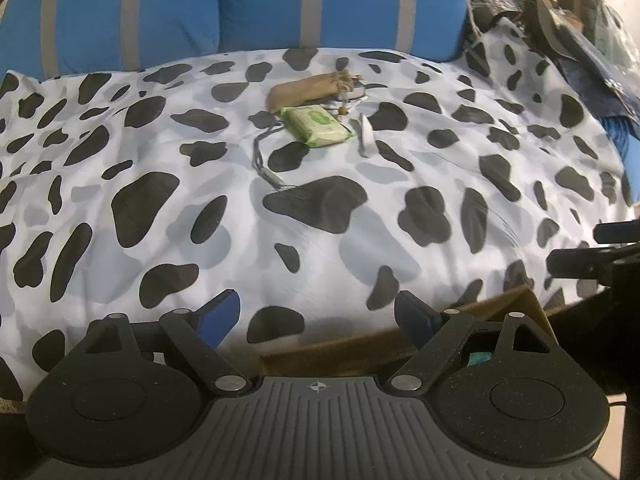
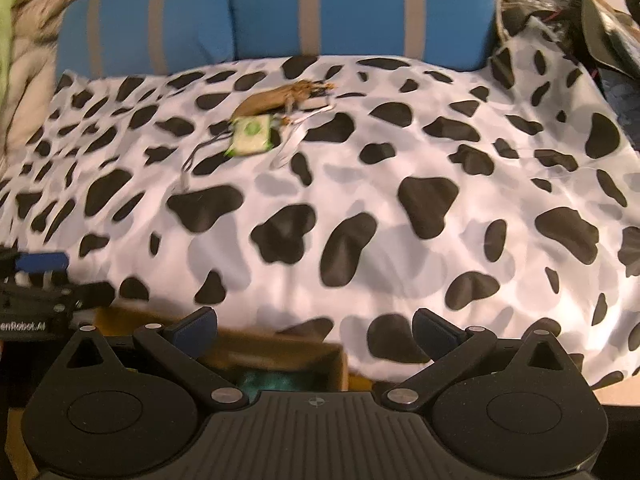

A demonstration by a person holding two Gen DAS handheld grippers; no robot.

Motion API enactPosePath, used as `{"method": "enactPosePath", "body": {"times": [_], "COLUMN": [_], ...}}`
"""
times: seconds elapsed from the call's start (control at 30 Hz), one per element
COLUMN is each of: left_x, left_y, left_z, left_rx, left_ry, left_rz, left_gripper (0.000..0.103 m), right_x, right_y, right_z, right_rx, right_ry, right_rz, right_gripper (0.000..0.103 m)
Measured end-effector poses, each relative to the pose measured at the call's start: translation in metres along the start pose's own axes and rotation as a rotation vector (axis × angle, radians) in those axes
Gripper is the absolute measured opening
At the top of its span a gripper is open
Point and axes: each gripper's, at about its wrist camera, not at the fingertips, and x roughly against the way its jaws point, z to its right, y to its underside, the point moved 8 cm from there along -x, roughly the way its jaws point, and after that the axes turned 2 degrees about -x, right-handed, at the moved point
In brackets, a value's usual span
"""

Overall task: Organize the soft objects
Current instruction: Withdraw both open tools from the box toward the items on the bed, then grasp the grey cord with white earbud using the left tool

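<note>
A brown drawstring pouch (image 1: 304, 89) lies far back on the cow-print bedspread (image 1: 160, 216), with a green tissue pack (image 1: 318, 124) just in front of it and a grey cord (image 1: 262, 156) trailing to its left. The pouch (image 2: 272, 100) and the pack (image 2: 251, 135) also show in the right wrist view. My left gripper (image 1: 316, 314) is open and empty above the bed's near edge. My right gripper (image 2: 314, 328) is open and empty, also at the near edge. A cardboard box (image 2: 280, 350) with something teal inside sits below both grippers.
Blue pillows with grey stripes (image 1: 256, 8) stand along the back of the bed. A pile of dark bags and clothes (image 1: 568, 20) lies at the back right. The right gripper's body (image 1: 592, 264) shows at the left wrist view's right edge.
</note>
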Motion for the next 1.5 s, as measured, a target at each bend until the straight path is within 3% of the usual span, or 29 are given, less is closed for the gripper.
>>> {"method": "enactPosePath", "body": {"times": [0.43,0.5,0.63,0.7,0.8,1.27,1.33,1.4,1.5], "left_x": [-0.030,-0.035,-0.046,-0.052,-0.063,-0.101,-0.112,-0.124,-0.141], "left_y": [-0.042,-0.048,-0.060,-0.064,-0.065,-0.087,-0.090,-0.092,-0.092], "left_z": [-0.020,-0.022,-0.028,-0.032,-0.039,-0.050,-0.050,-0.050,-0.052], "left_rx": [0.055,0.054,0.069,0.079,0.098,0.148,0.134,0.127,0.129], "left_ry": [-0.023,-0.020,-0.019,-0.016,-0.012,0.041,0.034,0.036,0.020], "left_rz": [0.053,0.062,0.071,0.073,0.062,0.032,0.010,-0.019,-0.061], "left_gripper": [0.083,0.073,0.068,0.061,0.056,0.056,0.053,0.042,0.039], "right_x": [-0.033,-0.037,-0.046,-0.050,-0.054,-0.068,-0.072,-0.076,-0.081], "right_y": [-0.036,-0.042,-0.054,-0.059,-0.064,-0.085,-0.090,-0.094,-0.099], "right_z": [-0.003,-0.005,-0.011,-0.014,-0.016,-0.015,-0.015,-0.014,-0.013], "right_rx": [0.067,0.083,0.119,0.133,0.152,0.166,0.169,0.171,0.172], "right_ry": [0.013,0.002,-0.012,-0.019,-0.025,-0.039,-0.037,-0.044,-0.047], "right_rz": [0.051,0.061,0.091,0.102,0.124,0.157,0.155,0.142,0.130], "right_gripper": [0.103,0.103,0.103,0.103,0.103,0.103,0.103,0.103,0.103]}}
